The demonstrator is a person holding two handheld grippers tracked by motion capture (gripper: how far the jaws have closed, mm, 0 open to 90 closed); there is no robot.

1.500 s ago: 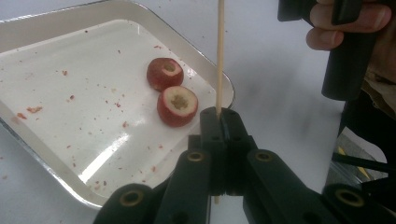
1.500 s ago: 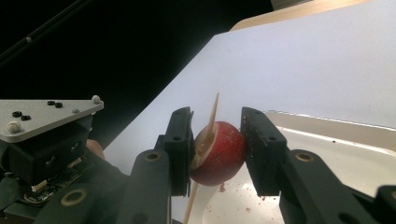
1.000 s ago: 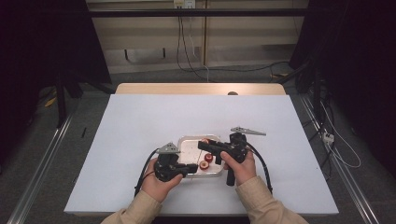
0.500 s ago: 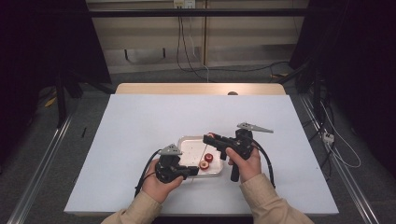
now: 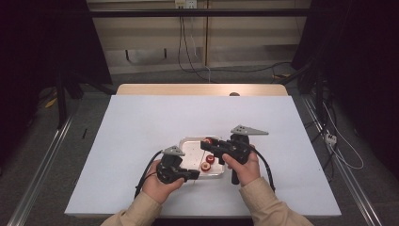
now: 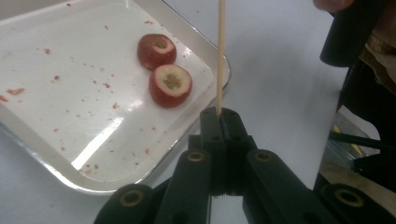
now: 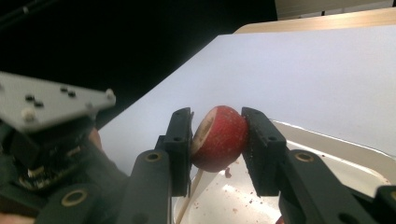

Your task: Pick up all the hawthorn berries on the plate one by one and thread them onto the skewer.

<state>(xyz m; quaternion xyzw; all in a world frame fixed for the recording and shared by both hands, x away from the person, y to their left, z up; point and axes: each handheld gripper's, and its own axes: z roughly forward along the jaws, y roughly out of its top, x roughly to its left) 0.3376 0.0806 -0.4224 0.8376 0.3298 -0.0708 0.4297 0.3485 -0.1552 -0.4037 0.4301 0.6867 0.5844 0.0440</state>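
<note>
Left gripper (image 6: 219, 114) was clamped tight on a thin wooden skewer (image 6: 220, 51), which stood up out of the closed jaws just beside the tray's (image 6: 56, 161) near corner. Right gripper (image 7: 217, 140) was pinching a red cored fruit piece (image 7: 219, 137) between its pads, jaws closing in slightly on it, held above the tray with the skewer visible just under the fruit. Two more cored red pieces (image 6: 170, 85) sat side by side, touching, in the metal tray on the white counter (image 5: 141, 122). Red crumbs were scattered over the tray floor.
</note>
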